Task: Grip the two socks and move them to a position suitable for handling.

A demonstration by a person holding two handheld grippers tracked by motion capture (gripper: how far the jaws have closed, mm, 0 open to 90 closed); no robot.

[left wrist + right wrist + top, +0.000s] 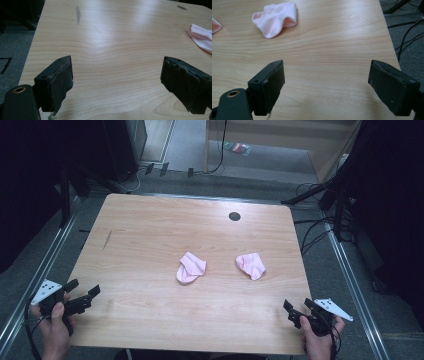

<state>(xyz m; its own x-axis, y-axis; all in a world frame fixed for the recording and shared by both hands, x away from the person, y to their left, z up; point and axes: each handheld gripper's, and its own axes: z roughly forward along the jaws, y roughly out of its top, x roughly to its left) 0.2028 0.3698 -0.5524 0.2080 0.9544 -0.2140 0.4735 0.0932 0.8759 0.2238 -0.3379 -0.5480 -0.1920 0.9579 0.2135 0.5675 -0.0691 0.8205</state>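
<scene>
Two small pink socks lie on the wooden table (150, 230). The left sock (190, 267) sits near the middle, and the right sock (251, 265) lies a short way to its right. At the front left corner a hand holds my left gripper (84, 292), open and empty; the left sock's edge (201, 37) shows at the far right of its view. My right gripper (296, 306) rests at the front right corner, also open with nothing between its jaws. In its view the right sock (275, 18) lies ahead to the left.
A dark round hole (234, 216) marks the table's far side, and a grey scuff (107, 239) marks its left part. Cables (312, 232) and dark stands crowd the floor to the right. Metal rails (42, 265) run along both sides of the table.
</scene>
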